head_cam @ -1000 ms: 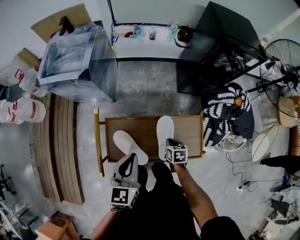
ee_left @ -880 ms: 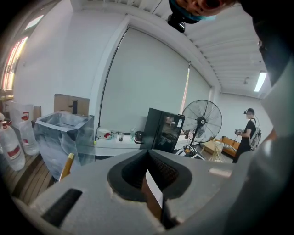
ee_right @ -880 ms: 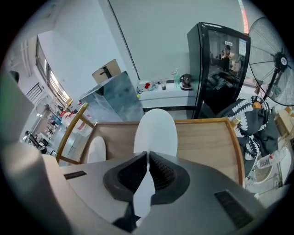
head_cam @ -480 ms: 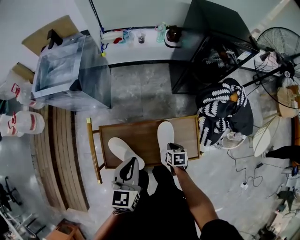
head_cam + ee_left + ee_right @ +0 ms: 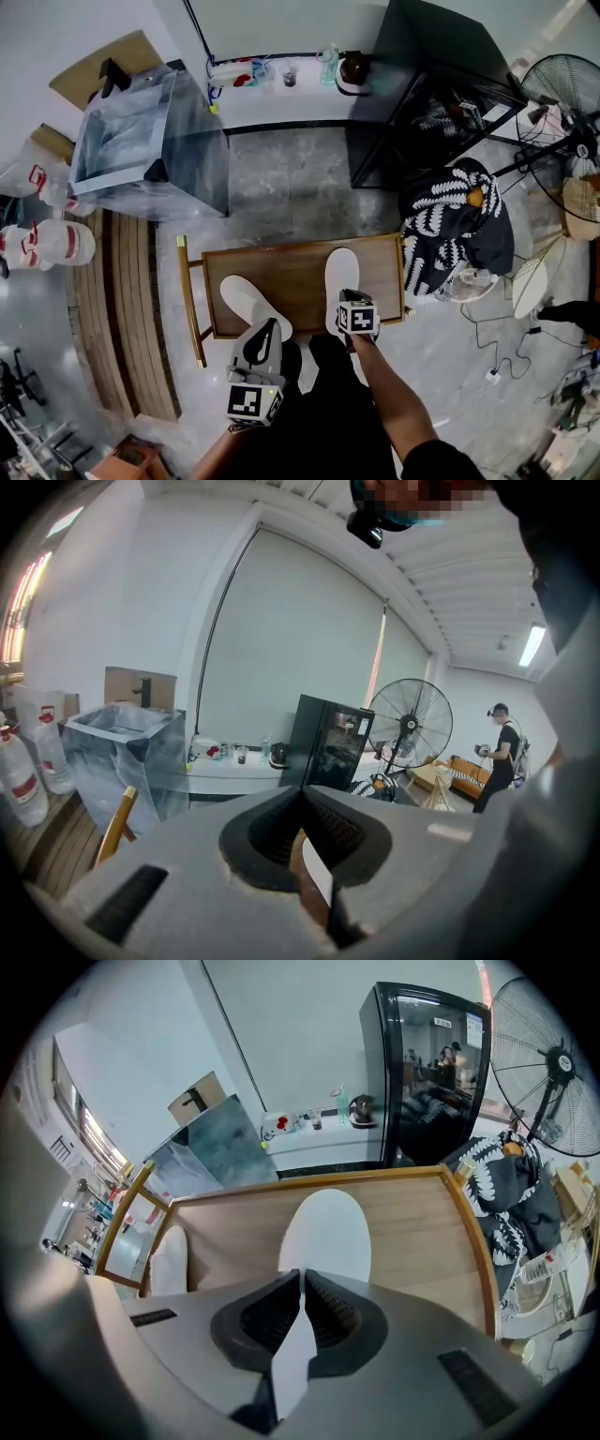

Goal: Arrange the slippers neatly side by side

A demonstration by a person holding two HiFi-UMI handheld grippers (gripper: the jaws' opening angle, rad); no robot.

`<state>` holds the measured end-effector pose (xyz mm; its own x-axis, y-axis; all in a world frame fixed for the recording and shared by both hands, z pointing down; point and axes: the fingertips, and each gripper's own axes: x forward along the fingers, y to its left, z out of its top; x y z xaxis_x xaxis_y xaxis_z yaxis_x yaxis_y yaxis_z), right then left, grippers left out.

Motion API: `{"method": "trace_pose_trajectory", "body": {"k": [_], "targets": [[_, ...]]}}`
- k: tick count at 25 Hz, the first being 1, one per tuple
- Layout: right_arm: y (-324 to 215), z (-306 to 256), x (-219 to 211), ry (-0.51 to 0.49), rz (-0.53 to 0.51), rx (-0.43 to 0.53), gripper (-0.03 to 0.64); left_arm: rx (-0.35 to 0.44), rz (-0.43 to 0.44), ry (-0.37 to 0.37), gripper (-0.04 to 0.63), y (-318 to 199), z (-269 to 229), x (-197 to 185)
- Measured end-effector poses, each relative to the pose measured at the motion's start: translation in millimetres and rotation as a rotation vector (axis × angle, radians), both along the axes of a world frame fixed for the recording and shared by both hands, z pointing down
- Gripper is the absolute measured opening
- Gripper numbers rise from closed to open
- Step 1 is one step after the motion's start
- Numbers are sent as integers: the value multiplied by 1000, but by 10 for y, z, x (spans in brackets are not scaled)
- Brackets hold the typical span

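Observation:
Two white slippers lie on the low wooden table (image 5: pixel 281 272). The left slipper (image 5: pixel 246 300) is angled, toe pointing far left. My left gripper (image 5: pixel 269 326) is shut on its heel; in the left gripper view only a thin white edge (image 5: pixel 315 874) shows between the jaws of the left gripper (image 5: pixel 305 827). The right slipper (image 5: pixel 340 281) points straight away. My right gripper (image 5: pixel 348 300) is shut on its heel. In the right gripper view the right slipper (image 5: pixel 326 1232) stretches ahead of the right gripper (image 5: pixel 300 1288), and the left slipper (image 5: pixel 169 1260) lies far left.
A raised wooden rail (image 5: pixel 190 300) frames the table. A plastic-wrapped box (image 5: pixel 150 131) and a black cabinet (image 5: pixel 431 94) stand beyond it. A patterned cloth (image 5: pixel 455 225) and a fan (image 5: pixel 562 103) are at the right, water bottles (image 5: pixel 47 239) at the left.
Both grippers have drawn their slippers slightly toward the near edge of the table. The right slipper's toe has come off the far rail and sunk lower.

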<state>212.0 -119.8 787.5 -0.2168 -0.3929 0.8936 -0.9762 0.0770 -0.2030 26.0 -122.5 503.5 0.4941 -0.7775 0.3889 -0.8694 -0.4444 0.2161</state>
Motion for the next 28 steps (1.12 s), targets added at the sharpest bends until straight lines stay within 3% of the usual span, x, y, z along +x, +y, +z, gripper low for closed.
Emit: {"method": "trace_pose_trajectory", "body": {"k": [9, 13, 19, 28], "targets": [[28, 91, 10, 1, -2, -16, 26, -26, -17, 6, 15, 36, 64, -37], [28, 73, 23, 2, 1, -8, 87, -29, -12, 9, 15, 32, 64, -36], [-2, -68, -4, 10, -8, 28, 112, -21, -1, 20, 15, 46, 32, -46], [-136, -487, -123, 39, -38, 145, 111, -13, -50, 28, 15, 62, -3, -255]]}}
